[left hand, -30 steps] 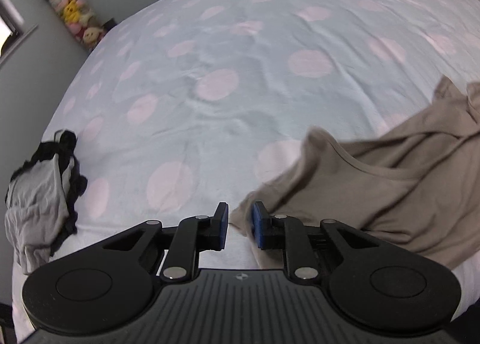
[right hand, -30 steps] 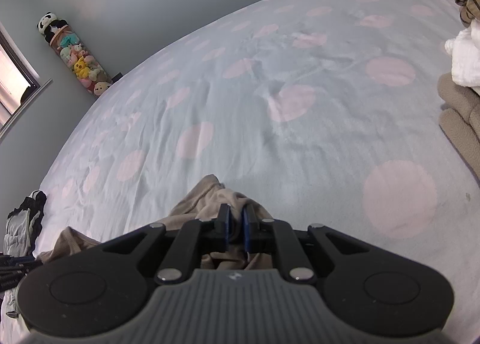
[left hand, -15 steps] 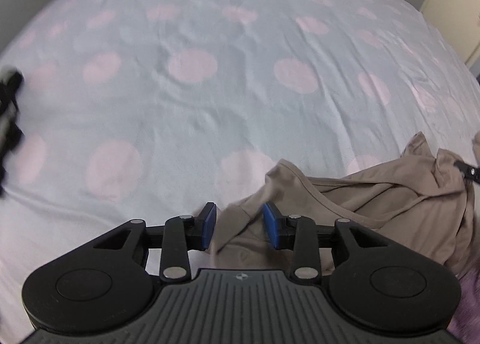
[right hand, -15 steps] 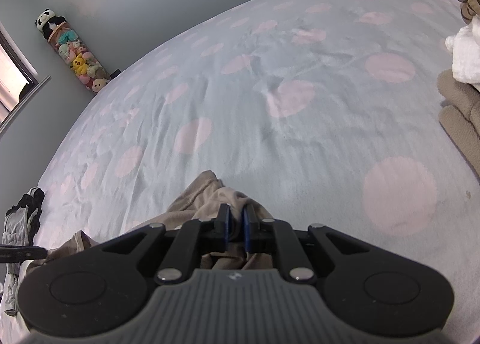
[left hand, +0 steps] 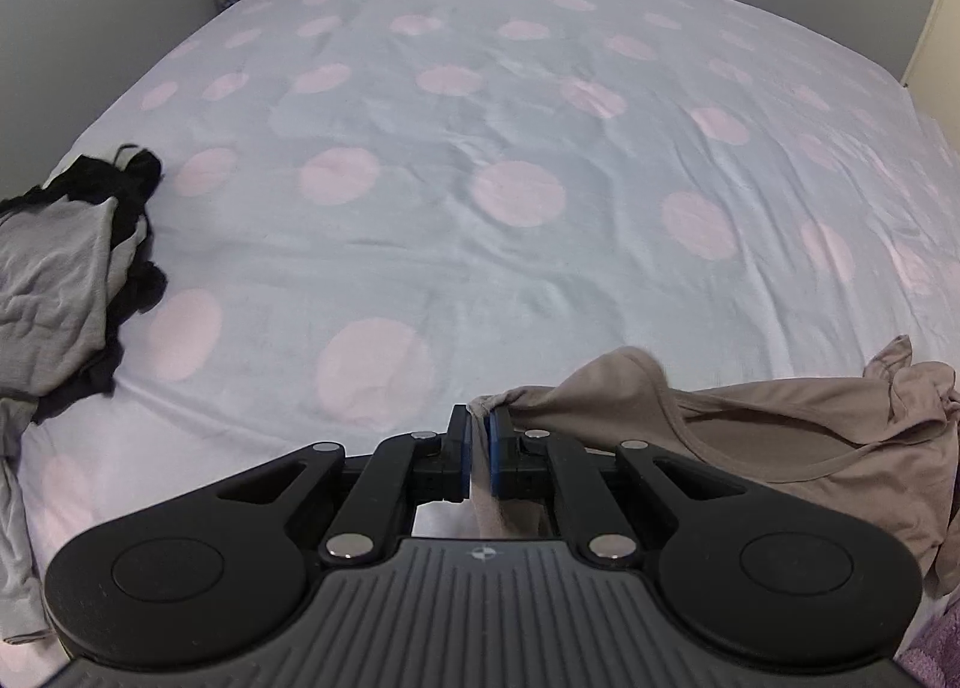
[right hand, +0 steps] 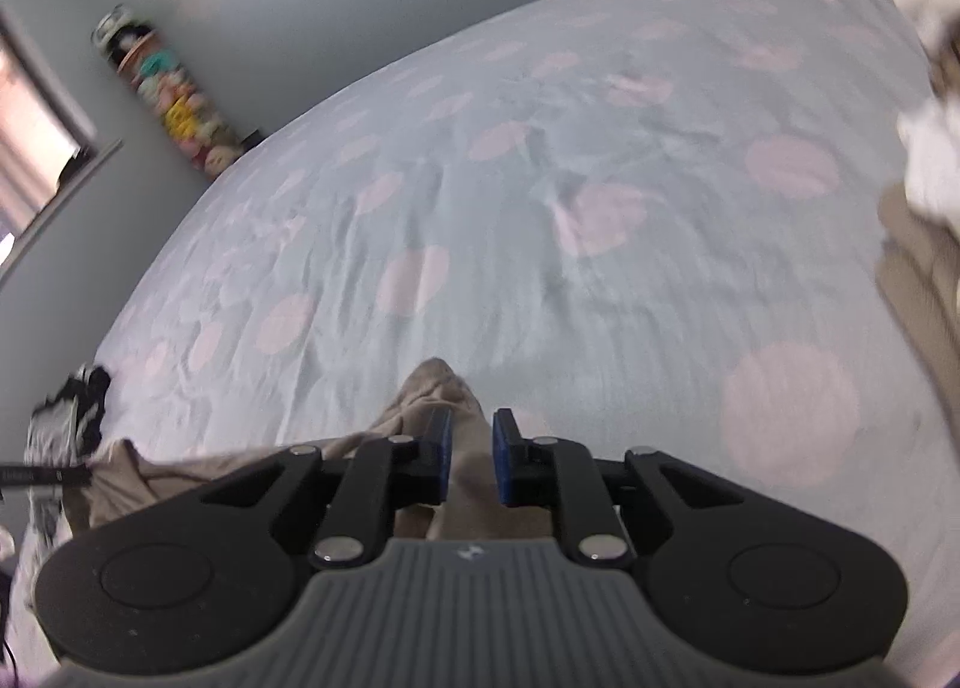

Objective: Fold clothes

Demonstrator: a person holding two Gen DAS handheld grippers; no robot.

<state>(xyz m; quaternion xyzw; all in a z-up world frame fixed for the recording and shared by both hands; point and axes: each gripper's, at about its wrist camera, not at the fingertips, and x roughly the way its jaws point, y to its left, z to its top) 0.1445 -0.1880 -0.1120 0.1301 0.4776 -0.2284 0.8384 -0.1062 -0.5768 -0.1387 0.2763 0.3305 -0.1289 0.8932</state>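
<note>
Left claw (left hand: 478, 451) pinching taupe top (left hand: 780, 448), right claw (right hand: 471, 463) parted.

The left gripper (left hand: 478, 451) is matte black: two flat linkage arms run forward from a pair of round discs, each disc carrying a shallow circular recess. Silver rivets mark the pivots, two large near the base and smaller ones further out. The fingers (left hand: 459, 448) end in blue pads. Behind sits a grey ribbed housing with a small round emblem at its front edge. The right gripper (right hand: 471, 463) looks built the same, though blur softens its detail; its emblem seems differently shaped.
</note>
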